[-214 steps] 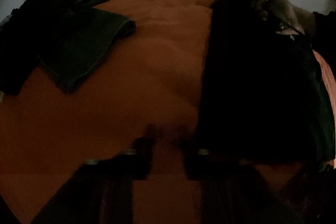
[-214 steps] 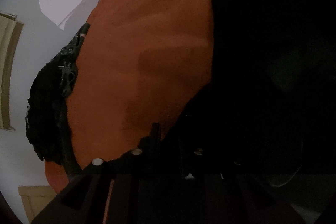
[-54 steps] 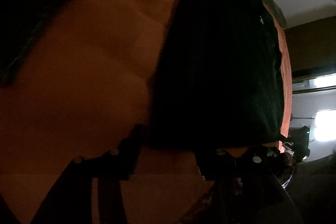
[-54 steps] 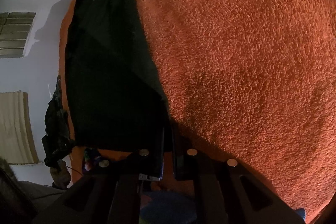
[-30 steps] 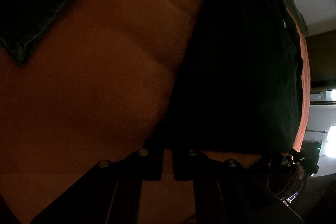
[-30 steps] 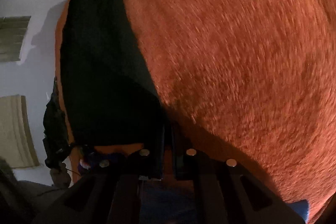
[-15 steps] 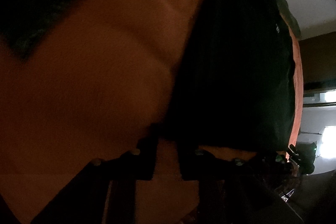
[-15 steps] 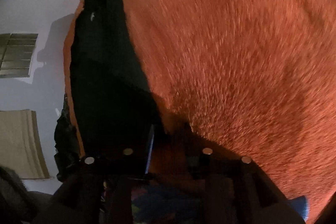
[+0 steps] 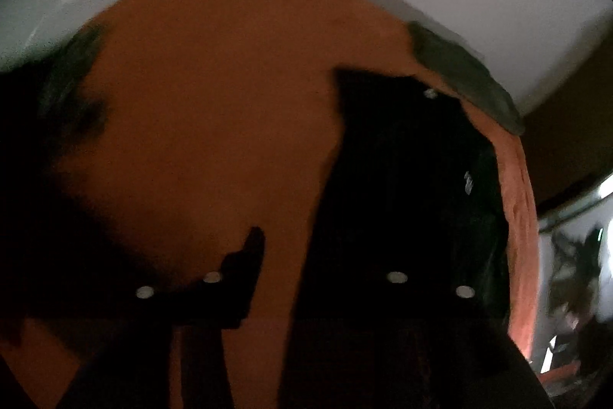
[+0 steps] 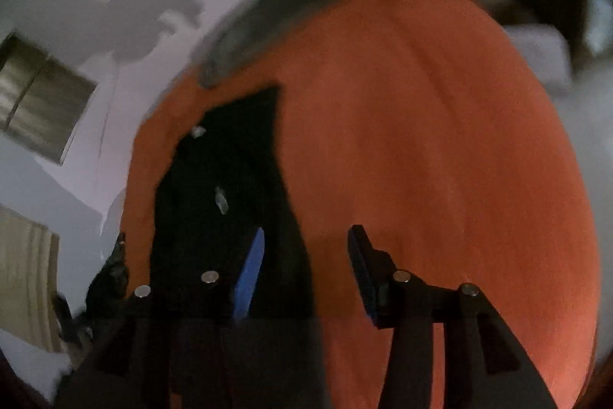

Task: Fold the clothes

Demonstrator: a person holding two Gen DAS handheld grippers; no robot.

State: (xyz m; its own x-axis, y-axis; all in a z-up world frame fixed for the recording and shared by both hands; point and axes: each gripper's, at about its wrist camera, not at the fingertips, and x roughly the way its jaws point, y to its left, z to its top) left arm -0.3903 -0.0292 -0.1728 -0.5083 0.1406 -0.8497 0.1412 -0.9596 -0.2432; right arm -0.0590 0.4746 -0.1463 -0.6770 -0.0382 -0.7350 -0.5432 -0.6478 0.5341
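Left view first: dark pile of other clothes (image 9: 65, 94) sits at the far left edge of the orange bed (image 9: 214, 94), probably parked there so the middle stays free for folding; too blurred to say what they are. My left gripper (image 9: 295, 255) has its jaws parted, just been opening, only bare orange cover showing in the gap; right finger is lost against the black, so contact there I cannot tell. The black garment (image 9: 406, 186) lies flat as a long strip along the right side of the bed, looks laid down on purpose after a fold. A grey pillow-like thing (image 9: 463, 83) sits at the far corner. Right view: same black garment (image 10: 222, 202) runs away from me on the left, my right gripper (image 10: 306, 255) jaws apart, just been opening, blue pad (image 10: 251, 271) over the cloth edge, not pinching it, orange bed (image 10: 440, 160) to the right
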